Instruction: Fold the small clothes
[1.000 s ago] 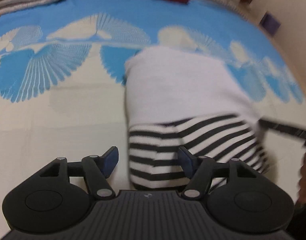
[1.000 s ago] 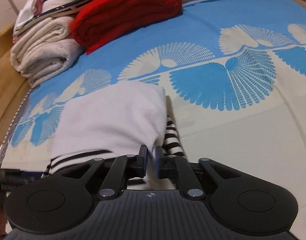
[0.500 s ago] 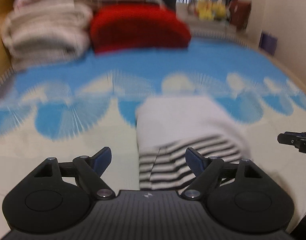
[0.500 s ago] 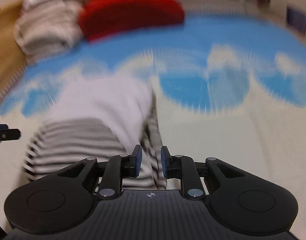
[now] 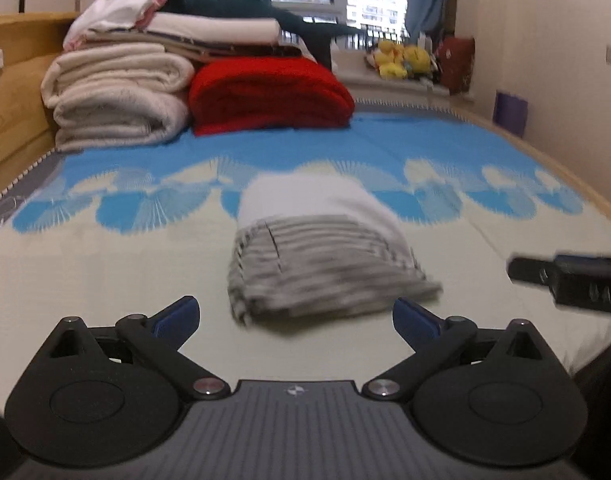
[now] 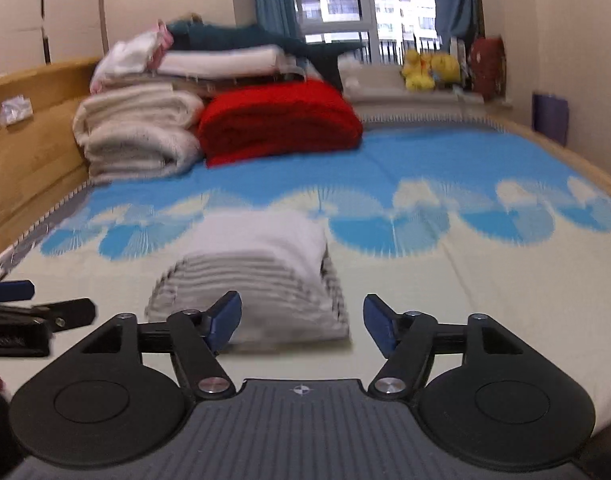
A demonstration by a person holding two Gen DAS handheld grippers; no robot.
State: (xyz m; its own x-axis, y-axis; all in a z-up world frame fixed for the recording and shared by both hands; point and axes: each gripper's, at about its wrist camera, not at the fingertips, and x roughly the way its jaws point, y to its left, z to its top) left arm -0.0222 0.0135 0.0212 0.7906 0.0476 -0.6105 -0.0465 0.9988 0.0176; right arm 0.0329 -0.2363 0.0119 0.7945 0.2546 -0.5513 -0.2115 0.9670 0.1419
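Folded garment lies beyond left tool.

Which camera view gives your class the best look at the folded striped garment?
The left wrist view: the folded striped garment lies whole and unobstructed between the open fingers of the left gripper. In the right wrist view, the right gripper has one fingertip covering the garment's near edge. Both views are motion-blurred.

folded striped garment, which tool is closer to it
Right, narrowly. Right tool has its left fingertip overlapping the folded striped garment; left tool sits just short of it, both open.
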